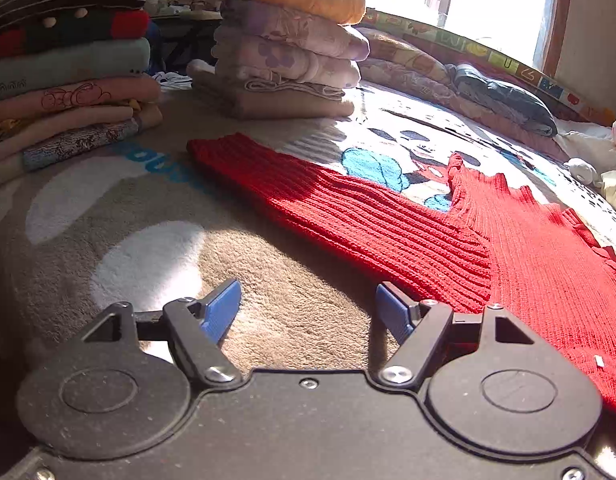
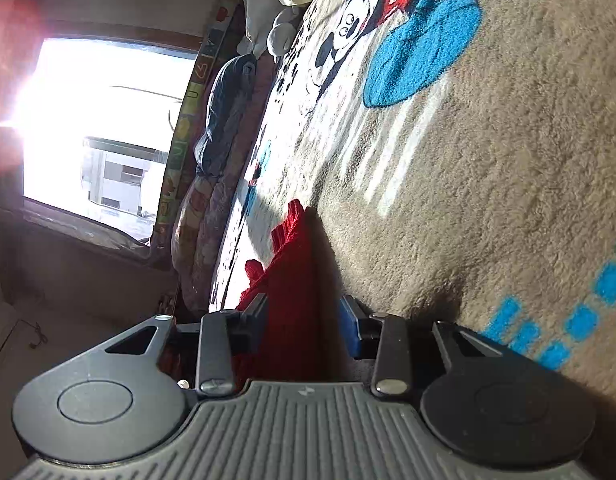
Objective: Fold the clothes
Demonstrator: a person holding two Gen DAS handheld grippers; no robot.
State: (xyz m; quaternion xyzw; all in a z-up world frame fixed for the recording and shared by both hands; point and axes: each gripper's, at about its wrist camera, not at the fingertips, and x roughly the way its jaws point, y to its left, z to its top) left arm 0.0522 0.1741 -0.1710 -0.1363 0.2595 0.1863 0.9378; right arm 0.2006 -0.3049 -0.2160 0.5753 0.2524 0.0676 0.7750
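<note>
A red ribbed knit sweater (image 1: 388,224) lies flat on the bed blanket (image 1: 291,320), one sleeve reaching up-left toward the stacks. My left gripper (image 1: 308,312) hovers low over the blanket just left of the sweater's body, open, with nothing between its blue pads (image 1: 221,312). The right wrist view is rolled sideways. There an edge of the red sweater (image 2: 291,300) sits between the fingers of my right gripper (image 2: 303,320). Its jaws are about half closed. The left finger lies against the fabric, while a dark gap separates the cloth from the blue right pad (image 2: 350,330).
Two stacks of folded clothes stand at the back: a striped and pink pile (image 1: 67,72) on the left, a pile topped with orange (image 1: 291,44) in the middle. Rumpled bedding (image 1: 504,96) and soft toys (image 1: 584,168) lie under the bright window (image 2: 99,128).
</note>
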